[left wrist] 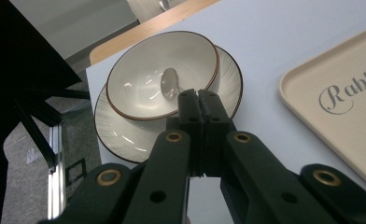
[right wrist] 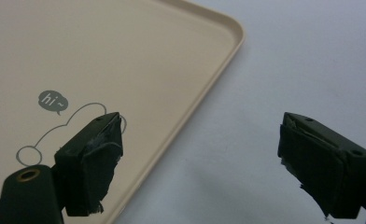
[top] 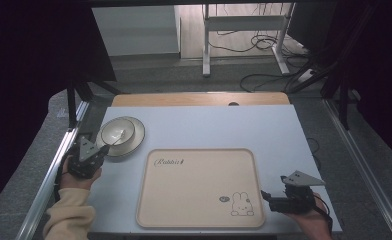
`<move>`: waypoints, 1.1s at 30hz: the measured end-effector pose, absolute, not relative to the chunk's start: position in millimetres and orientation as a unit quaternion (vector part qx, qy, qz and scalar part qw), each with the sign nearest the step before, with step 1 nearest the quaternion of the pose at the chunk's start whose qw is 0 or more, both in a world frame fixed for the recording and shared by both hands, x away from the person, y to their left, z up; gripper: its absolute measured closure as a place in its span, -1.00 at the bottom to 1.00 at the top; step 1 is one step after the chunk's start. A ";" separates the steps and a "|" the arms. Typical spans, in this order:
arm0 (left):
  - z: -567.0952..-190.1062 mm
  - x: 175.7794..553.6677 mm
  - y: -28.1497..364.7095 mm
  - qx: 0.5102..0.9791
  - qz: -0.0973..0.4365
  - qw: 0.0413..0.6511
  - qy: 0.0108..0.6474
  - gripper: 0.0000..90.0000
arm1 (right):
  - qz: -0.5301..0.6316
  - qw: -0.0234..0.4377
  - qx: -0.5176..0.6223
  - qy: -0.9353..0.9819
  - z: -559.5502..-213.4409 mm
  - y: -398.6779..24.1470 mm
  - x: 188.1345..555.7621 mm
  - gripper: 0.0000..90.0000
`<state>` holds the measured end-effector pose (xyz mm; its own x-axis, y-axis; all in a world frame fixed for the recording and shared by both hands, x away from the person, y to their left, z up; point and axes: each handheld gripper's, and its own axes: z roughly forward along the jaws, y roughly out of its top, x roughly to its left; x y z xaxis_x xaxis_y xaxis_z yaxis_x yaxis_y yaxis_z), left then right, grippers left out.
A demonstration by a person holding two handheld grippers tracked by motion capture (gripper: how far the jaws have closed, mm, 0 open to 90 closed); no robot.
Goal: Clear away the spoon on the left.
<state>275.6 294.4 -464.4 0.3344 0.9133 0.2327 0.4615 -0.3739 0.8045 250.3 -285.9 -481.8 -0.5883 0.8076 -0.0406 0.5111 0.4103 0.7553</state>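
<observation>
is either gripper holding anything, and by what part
Right gripper: nothing, jaws wide open. Left gripper: jaws closed at the bowl's near rim; a hold cannot be told.

A pale blue-grey desk (top: 204, 127) is carrying everything here, with a strip of bare wood (top: 199, 98) showing along its far edge. A beige tray (top: 199, 187) is lying flat near the front, printed with the word "Rabbit" at its far left corner and a rabbit drawing saying "hi~" at its near right corner. Toward the far left a white ribbed plate (top: 135, 141) is sitting just beside the tray, apart from it, and bearing a brown-rimmed bowl (top: 118, 131).
</observation>
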 end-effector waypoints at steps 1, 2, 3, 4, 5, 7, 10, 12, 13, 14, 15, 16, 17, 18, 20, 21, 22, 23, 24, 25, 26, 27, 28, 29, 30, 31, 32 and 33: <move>-464.0 275.5 294.3 0.750 0.352 0.323 0.458 1.00 | 0.362 0.205 0.404 0.815 -481.9 -285.8 250.3 -0.69; -464.0 275.5 294.3 0.750 0.352 0.323 0.458 1.00 | 0.361 0.205 0.404 0.815 -481.9 -285.8 250.3 -0.69; -463.0 275.1 294.5 0.749 0.352 0.325 0.458 1.00 | 0.362 0.205 0.404 0.815 -481.8 -285.9 250.3 -0.69; -462.4 274.9 294.6 0.748 0.353 0.326 0.458 1.00 | 0.362 0.206 0.404 0.814 -481.8 -285.9 250.3 -0.69; -461.8 274.6 294.7 0.748 0.353 0.326 0.457 1.00 | 0.362 0.206 0.405 0.814 -481.7 -286.0 250.3 -0.69; -460.6 274.1 294.8 0.747 0.356 0.328 0.457 1.00 | 0.362 0.207 0.405 0.814 -481.7 -286.2 250.4 -0.69; -458.3 272.8 294.9 0.744 0.359 0.331 0.456 1.00 | 0.362 0.207 0.405 0.814 -481.5 -286.2 250.1 -0.69; -456.9 272.1 294.8 0.743 0.361 0.333 0.455 1.00 | 0.362 0.208 0.405 0.814 -481.4 -286.3 250.0 -0.69; -456.1 271.8 294.6 0.742 0.362 0.333 0.455 1.00 | 0.362 0.208 0.405 0.814 -481.4 -286.4 250.1 -0.69; -456.1 271.8 294.6 0.742 0.362 0.333 0.455 1.00 | 0.362 0.207 0.405 0.814 -481.5 -286.4 250.2 -0.69; -454.6 271.3 294.6 0.742 0.364 0.334 0.454 1.00 | 0.362 0.207 0.405 0.814 -481.5 -286.4 250.4 -0.69; -454.0 271.0 294.5 0.741 0.364 0.336 0.453 1.00 | 0.362 0.207 0.405 0.814 -481.6 -286.3 250.5 -0.69; -453.1 270.7 294.5 0.740 0.365 0.338 0.452 1.00 | 0.362 0.208 0.404 0.814 -481.6 -286.2 250.5 -0.69; -452.1 270.3 294.6 0.740 0.367 0.338 0.452 1.00 | 0.362 0.208 0.404 0.814 -481.6 -286.2 250.5 -0.69; -450.1 269.5 294.5 0.738 0.368 0.341 0.451 1.00 | 0.362 0.208 0.404 0.814 -481.6 -286.2 250.4 -0.69; -448.8 268.9 294.5 0.738 0.369 0.341 0.451 1.00 | 0.362 0.208 0.405 0.814 -481.6 -286.2 250.3 -0.69; -447.8 268.3 294.2 0.736 0.372 0.343 0.450 1.00 | 0.362 0.207 0.405 0.813 -481.5 -286.3 250.3 -0.69; -446.3 267.6 294.3 0.735 0.373 0.344 0.449 1.00 | 0.362 0.208 0.405 0.813 -481.5 -286.4 250.3 -0.69; -444.7 266.8 294.2 0.735 0.375 0.345 0.448 1.00 | 0.362 0.208 0.405 0.813 -481.5 -286.4 250.3 -0.69; -443.1 266.0 294.3 0.733 0.377 0.347 0.447 1.00 | 0.362 0.207 0.405 0.813 -481.5 -286.3 250.3 -0.69; -443.1 266.0 294.3 0.733 0.377 0.347 0.447 1.00 | 0.362 0.207 0.405 0.813 -481.5 -286.3 250.3 -0.69; -441.0 264.9 294.6 0.733 0.378 0.347 0.447 1.00 | 0.362 0.207 0.405 0.814 -481.7 -286.2 250.4 -0.69; -440.0 264.5 294.8 0.731 0.380 0.349 0.446 1.00 | 0.362 0.207 0.405 0.814 -481.7 -286.2 250.4 -0.69; -437.1 263.2 295.7 0.730 0.380 0.352 0.447 1.00 | 0.362 0.207 0.406 0.813 -481.7 -286.2 250.4 -0.69; -436.1 262.6 296.1 0.728 0.380 0.354 0.447 1.00 | 0.362 0.207 0.406 0.813 -481.6 -286.1 250.4 -0.69; -435.2 262.0 296.5 0.726 0.381 0.357 0.447 1.00 | 0.362 0.208 0.405 0.813 -481.6 -286.1 250.3 -0.69; -434.3 261.4 296.8 0.726 0.381 0.359 0.447 1.00 | 0.362 0.208 0.405 0.813 -481.6 -286.2 250.2 -0.69; -433.7 260.8 297.1 0.725 0.381 0.361 0.447 1.00 | 0.362 0.208 0.405 0.813 -481.6 -286.2 250.2 -0.69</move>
